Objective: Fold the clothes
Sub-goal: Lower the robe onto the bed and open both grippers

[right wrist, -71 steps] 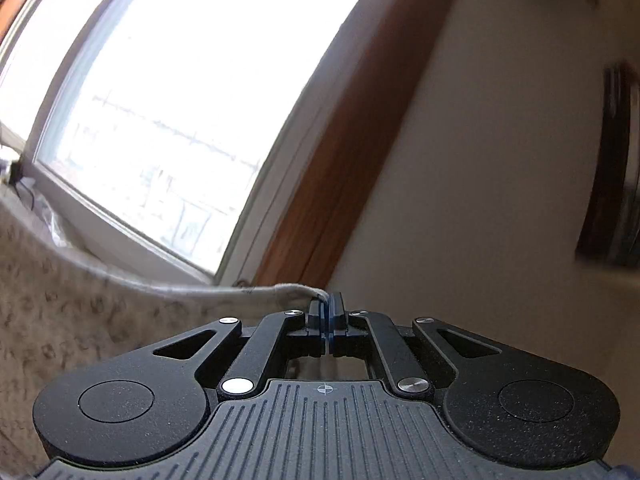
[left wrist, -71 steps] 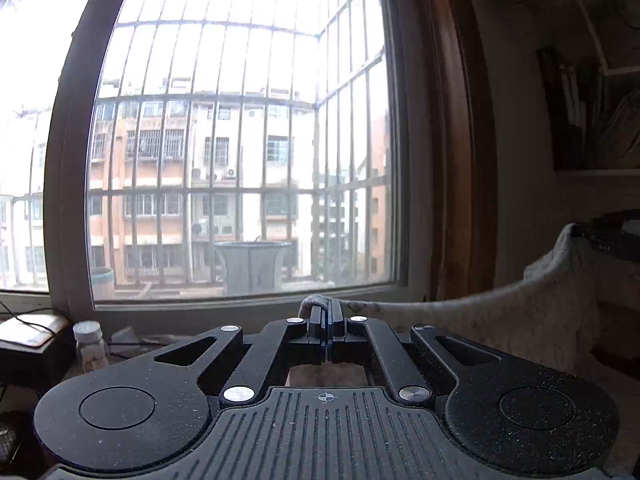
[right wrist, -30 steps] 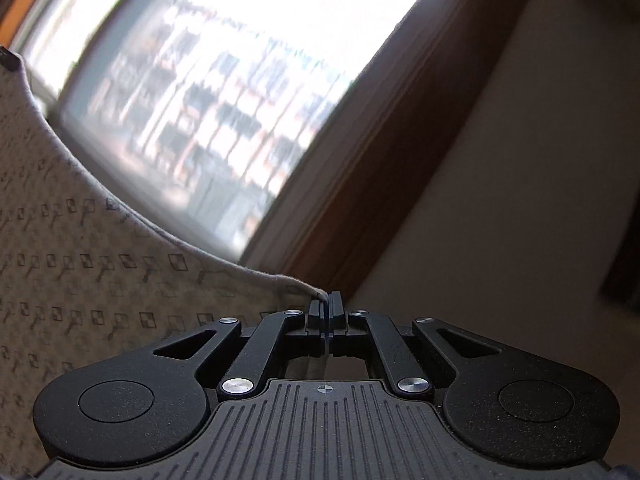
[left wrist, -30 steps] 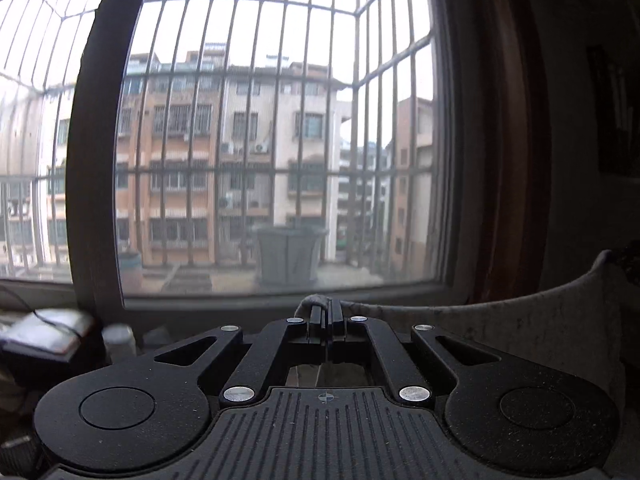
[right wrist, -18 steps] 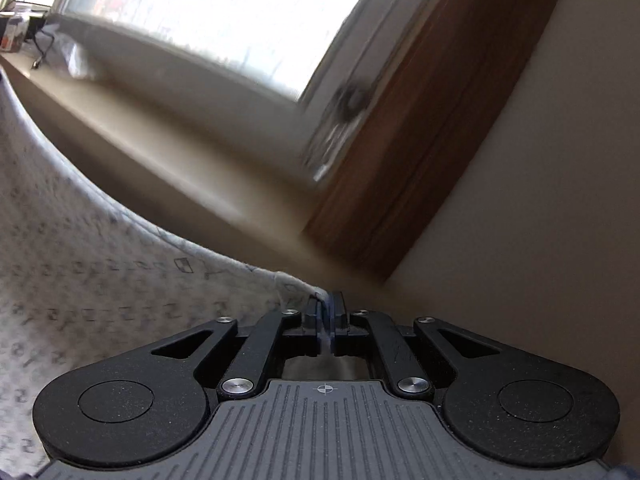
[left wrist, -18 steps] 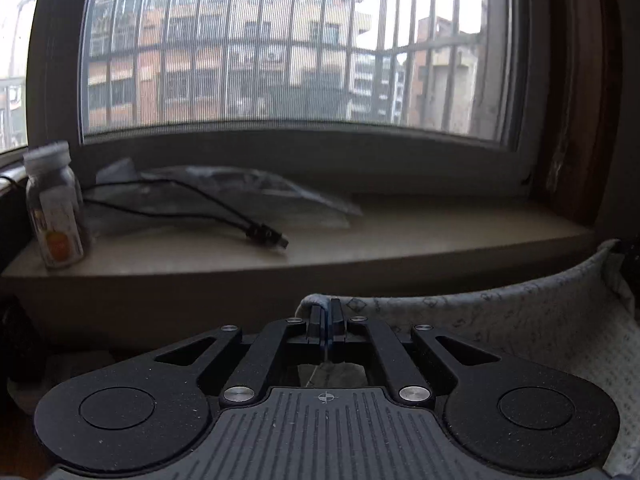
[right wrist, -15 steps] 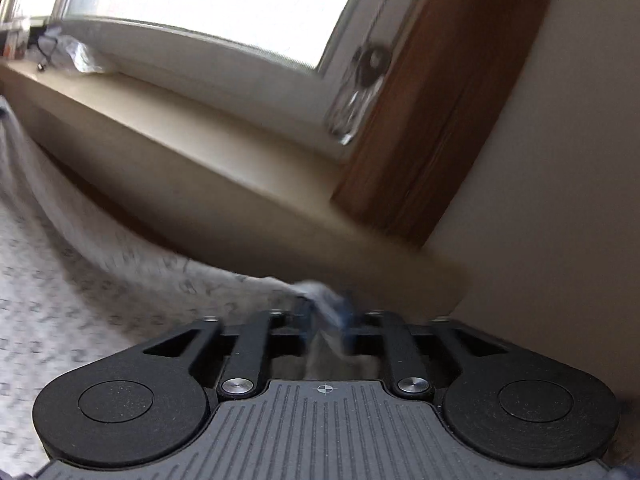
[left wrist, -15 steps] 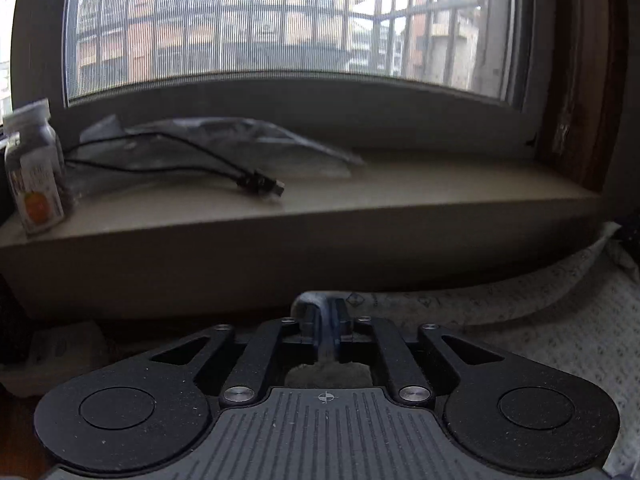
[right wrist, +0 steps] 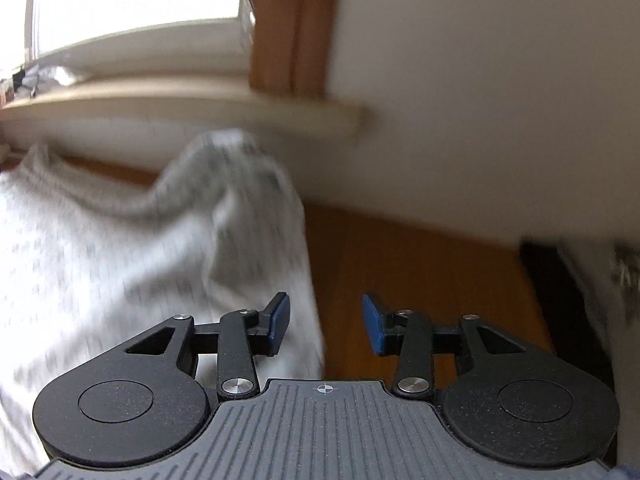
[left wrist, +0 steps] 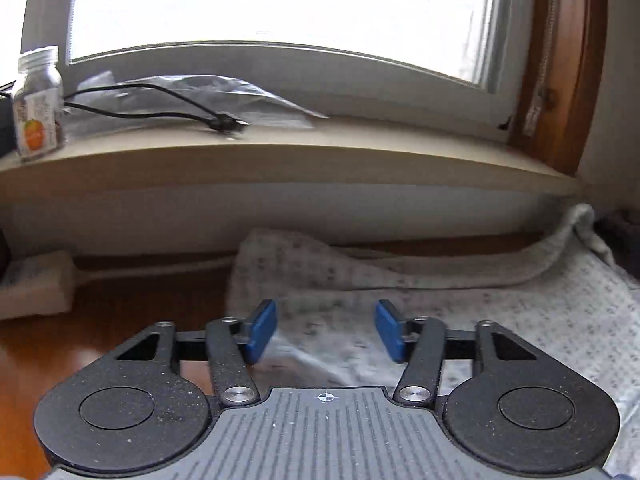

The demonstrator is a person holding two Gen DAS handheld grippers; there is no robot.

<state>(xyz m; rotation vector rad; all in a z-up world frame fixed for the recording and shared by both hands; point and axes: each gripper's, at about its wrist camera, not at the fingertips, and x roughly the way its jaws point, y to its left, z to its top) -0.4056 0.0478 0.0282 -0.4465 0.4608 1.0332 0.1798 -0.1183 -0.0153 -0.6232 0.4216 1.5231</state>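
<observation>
Both the left gripper and right gripper, clenched on the patterned garment a second ago, are opening their jaws, releasing it onto the wooden surface for folding.

A beige windowsill runs across ahead of the tool, under a bright window. On it, far left, stands a small jar with a pale lid and an orange on its label. Beside the jar, a black cable trails rightward over crumpled clear plastic — its plug lies on the sill. Lower left, a white block sits on the brown wooden surface. A wooden frame rises at right.
</observation>
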